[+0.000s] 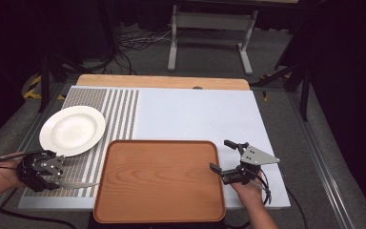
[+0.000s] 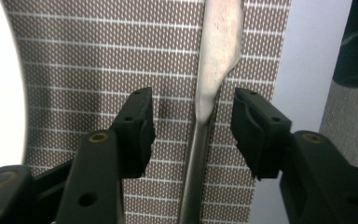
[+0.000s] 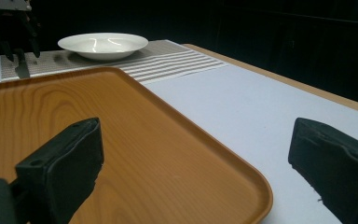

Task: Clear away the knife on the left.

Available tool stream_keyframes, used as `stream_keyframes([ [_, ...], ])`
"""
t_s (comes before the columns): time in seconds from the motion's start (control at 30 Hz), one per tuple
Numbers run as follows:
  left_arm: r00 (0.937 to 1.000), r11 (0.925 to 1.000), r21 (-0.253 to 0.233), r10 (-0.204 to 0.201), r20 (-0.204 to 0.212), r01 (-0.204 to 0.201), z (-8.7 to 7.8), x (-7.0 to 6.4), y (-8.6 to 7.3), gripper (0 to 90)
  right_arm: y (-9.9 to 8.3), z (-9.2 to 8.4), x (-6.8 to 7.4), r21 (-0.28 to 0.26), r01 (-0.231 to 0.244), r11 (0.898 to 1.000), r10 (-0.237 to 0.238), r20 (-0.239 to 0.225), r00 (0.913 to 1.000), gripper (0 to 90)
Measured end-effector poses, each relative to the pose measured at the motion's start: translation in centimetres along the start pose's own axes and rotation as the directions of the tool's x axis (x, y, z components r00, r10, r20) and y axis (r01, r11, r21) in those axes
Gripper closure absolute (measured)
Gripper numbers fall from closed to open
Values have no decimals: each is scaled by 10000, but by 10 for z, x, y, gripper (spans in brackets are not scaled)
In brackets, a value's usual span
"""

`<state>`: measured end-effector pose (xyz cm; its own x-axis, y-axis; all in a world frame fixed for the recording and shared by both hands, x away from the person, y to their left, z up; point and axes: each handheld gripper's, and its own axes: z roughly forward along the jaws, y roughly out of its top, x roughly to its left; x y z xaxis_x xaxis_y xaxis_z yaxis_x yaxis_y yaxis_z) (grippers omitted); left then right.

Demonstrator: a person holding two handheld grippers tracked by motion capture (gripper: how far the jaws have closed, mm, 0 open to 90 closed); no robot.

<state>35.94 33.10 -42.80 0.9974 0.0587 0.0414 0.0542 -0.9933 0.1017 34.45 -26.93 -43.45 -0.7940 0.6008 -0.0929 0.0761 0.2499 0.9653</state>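
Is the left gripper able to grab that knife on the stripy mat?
Probably yes. The left gripper already has its open jaws on either side of the knife, which lies flat on the placemat. Nothing sits between the pads and the handle; the plate is off to the side.

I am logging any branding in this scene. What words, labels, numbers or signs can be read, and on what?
None: no readable text on the white plate, the wooden tray, the striped placemat, the knife or either tool.
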Motion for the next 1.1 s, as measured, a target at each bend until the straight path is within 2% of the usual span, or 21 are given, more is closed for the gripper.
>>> stream_keyframes([
  [0.03,10000,9999,95,73,23,-74,1,0,-1,523,0,0,0,4,40,10000,-40,-16,10000,39],
  [0.17,9993,9979,546,338,141,-346,4,-1,-1,619,0,2,2,81,142,9999,-141,-95,9999,39],
  [0.27,9990,9970,655,399,177,-410,4,-1,-1,682,0,2,2,63,149,9999,-148,-115,9998,39],
  [0.3,9984,9948,862,532,181,-546,4,0,-1,682,0,1,2,64,129,9999,-128,-119,9998,39],
  [0.43,9981,9917,1168,508,342,-545,4,2,0,786,0,2,2,125,198,9997,-197,-95,9998,41],
  [0.67,9973,9879,1397,627,389,-675,5,2,3,800,0,2,2,50,106,9999,-105,-182,9998,41],
  [0.8,9974,9893,1288,645,331,-683,6,1,3,802,0,-1,1,-26,15,10000,-16,-149,9999,41],
  [0.9,9970,9866,1446,711,321,-750,5,1,4,802,0,-1,1,-55,19,10000,-20,-156,9999,41],
  [0.93,9970,9881,1348,700,328,-738,5,1,4,803,0,-1,1,-63,25,10000,-26,-151,9999,41],
  [1.1,9970,9866,1444,726,284,-760,4,0,4,804,0,0,1,-55,8,10000,-9,-171,9999,41],
])
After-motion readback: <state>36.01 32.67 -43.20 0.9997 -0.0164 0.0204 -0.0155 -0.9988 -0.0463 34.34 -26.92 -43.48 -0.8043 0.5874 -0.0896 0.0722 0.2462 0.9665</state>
